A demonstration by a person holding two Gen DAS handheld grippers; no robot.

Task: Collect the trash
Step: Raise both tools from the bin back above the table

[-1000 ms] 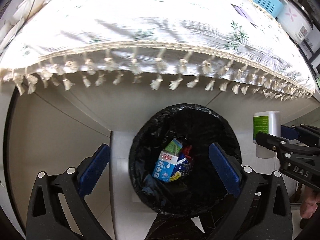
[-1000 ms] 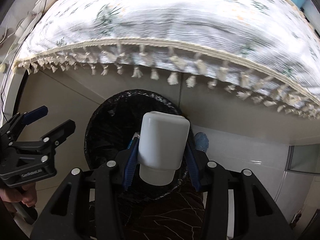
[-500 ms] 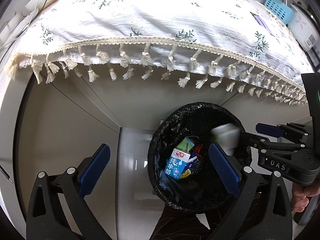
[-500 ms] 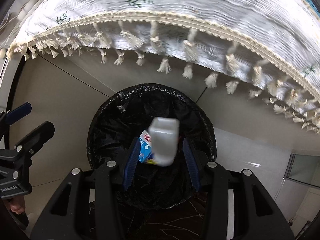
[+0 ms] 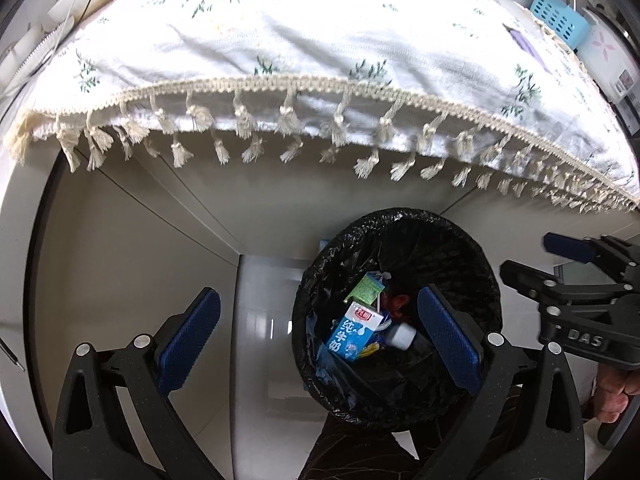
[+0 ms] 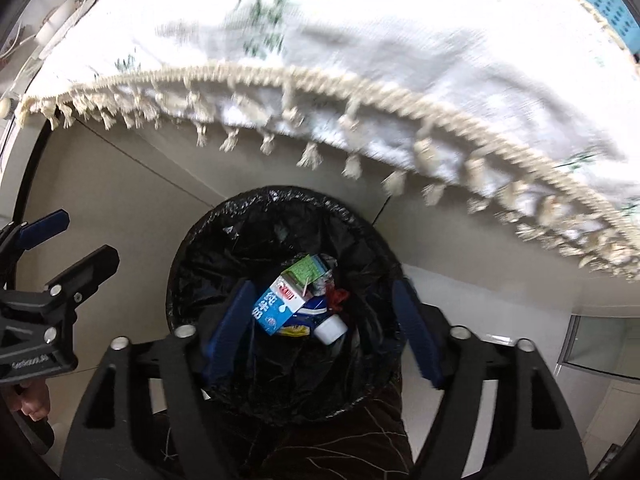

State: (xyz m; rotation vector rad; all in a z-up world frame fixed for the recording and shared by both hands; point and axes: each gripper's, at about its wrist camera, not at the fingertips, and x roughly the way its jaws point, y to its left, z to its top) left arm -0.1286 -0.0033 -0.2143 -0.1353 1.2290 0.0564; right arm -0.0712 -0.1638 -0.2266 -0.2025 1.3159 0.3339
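A round bin with a black liner (image 5: 472,248) (image 6: 208,248) stands on the floor below the table edge. Inside lie a blue and white milk carton (image 5: 352,334) (image 6: 276,308), a green carton (image 5: 362,288) (image 6: 306,270), red scraps and a white bottle (image 5: 402,336) (image 6: 330,330). My right gripper (image 6: 322,326) hangs above the bin, its jaws opening, with nothing pressed between the pads; it also shows at the right of the left wrist view as a black gripper (image 5: 560,260). My left gripper (image 5: 318,344) stands open over the bin's left rim, empty.
A white flowered tablecloth (image 5: 320,40) (image 6: 400,40) with a tasselled fringe overhangs above the bin. A blue basket (image 5: 560,16) and a white appliance (image 5: 608,52) sit at the table's far right. A hand (image 5: 616,392) holds the right gripper. Pale floor tiles (image 5: 264,320) surround the bin.
The white bottle, held in my right gripper a second ago, dropped out and now lies in the bin. The right jaws have spread wide. The left gripper stayed open.
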